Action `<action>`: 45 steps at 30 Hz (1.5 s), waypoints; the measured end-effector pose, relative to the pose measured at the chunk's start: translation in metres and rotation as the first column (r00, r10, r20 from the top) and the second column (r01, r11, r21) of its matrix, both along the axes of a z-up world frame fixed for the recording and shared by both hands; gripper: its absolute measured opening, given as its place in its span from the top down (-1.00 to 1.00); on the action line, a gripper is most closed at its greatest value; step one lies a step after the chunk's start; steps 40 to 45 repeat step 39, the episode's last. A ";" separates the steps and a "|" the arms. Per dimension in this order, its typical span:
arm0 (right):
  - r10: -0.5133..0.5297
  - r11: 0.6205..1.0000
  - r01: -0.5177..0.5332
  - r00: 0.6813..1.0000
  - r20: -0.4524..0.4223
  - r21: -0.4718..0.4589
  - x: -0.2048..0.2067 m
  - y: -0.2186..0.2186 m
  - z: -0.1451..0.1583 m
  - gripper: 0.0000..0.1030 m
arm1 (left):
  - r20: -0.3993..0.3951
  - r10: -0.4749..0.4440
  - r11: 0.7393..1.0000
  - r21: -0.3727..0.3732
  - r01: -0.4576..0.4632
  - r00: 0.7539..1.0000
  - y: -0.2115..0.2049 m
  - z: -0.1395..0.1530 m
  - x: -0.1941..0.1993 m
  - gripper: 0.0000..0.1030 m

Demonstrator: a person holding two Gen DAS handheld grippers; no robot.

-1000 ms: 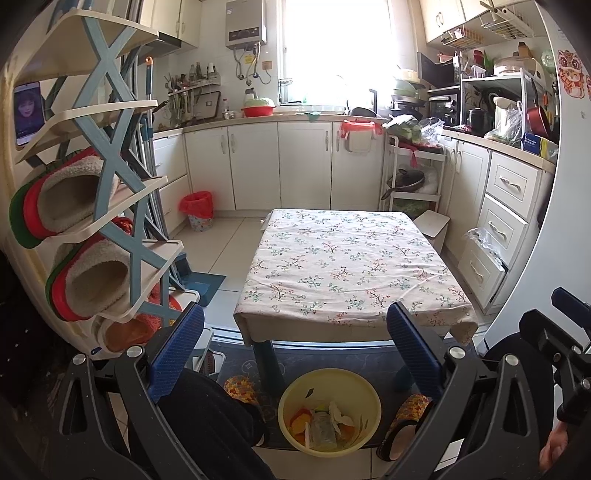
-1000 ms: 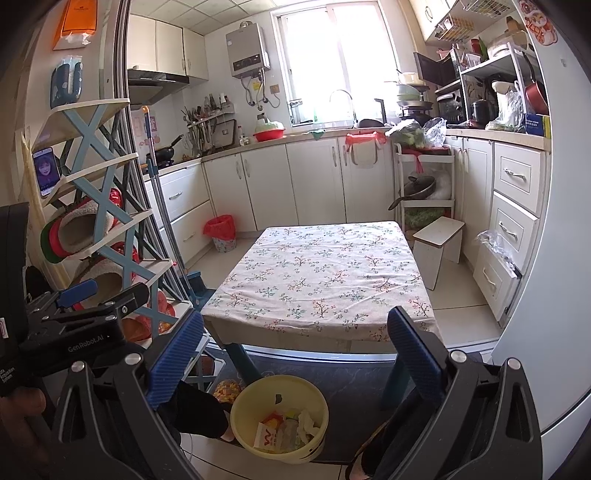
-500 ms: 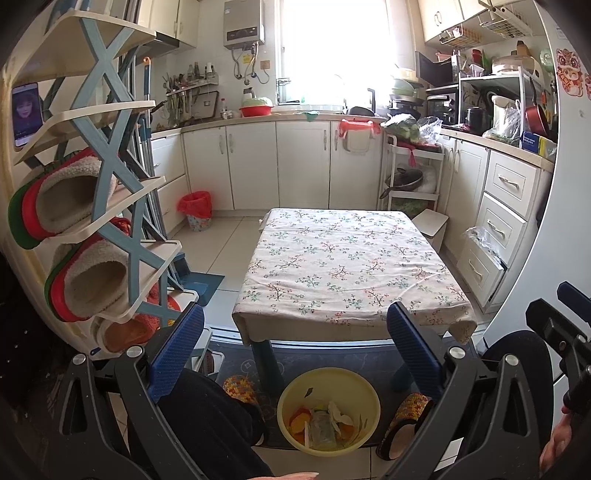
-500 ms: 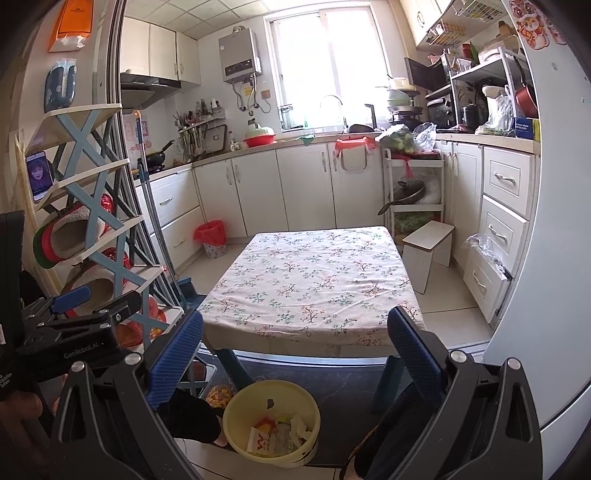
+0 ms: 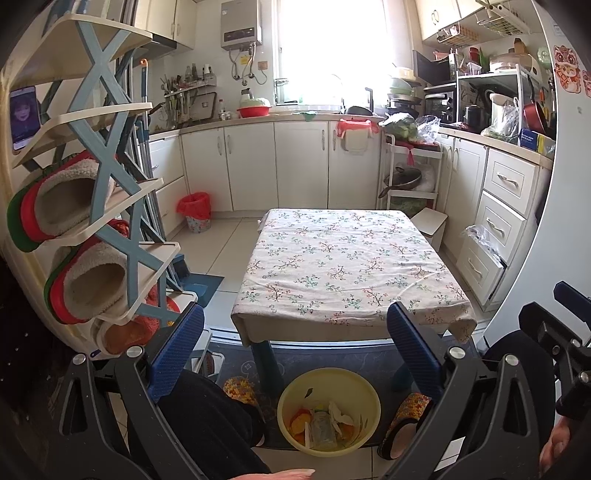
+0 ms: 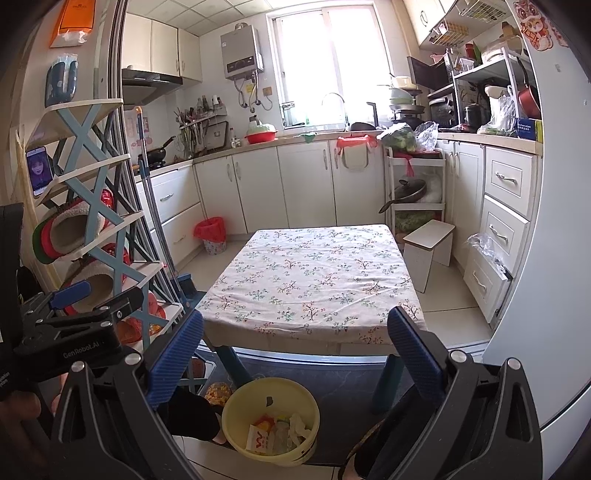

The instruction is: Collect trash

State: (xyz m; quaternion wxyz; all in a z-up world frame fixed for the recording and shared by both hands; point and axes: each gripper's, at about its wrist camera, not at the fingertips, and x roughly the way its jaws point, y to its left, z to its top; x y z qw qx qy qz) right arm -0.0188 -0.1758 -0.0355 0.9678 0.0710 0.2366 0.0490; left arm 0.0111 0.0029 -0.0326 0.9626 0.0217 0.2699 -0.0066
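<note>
Table bare; trash in bin. Both grippers' fingers wide apart, holding nothing. Task appears near done.

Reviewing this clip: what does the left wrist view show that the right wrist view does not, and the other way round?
Only the left wrist view shows the right gripper at its right edge and orange peel in the yellow bin. Only the right wrist view shows the left gripper at its left edge, a stove pan, an orange packet up high and a red-and-white wrapper in the bin. Both share the bare floral-cloth table, the filled bin below it, the shoe rack and the red-lined bin. Both grippers are open and empty.
</note>
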 end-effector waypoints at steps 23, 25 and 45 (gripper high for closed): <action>0.007 1.000 -0.007 1.000 -0.010 0.006 0.006 0.003 -0.005 -0.86 | -0.021 -0.029 0.999 -0.019 0.028 0.999 0.003 -0.004 0.010 -0.85; 0.011 1.000 -0.011 1.000 -0.012 0.008 0.007 0.004 -0.006 -0.86 | -0.002 -0.044 0.998 -0.055 0.044 0.999 0.007 -0.004 0.007 -0.85; 0.014 1.000 -0.015 1.000 0.008 0.003 0.001 0.004 -0.001 -0.86 | -0.011 -0.044 0.998 -0.039 0.044 0.999 0.008 -0.004 0.006 -0.85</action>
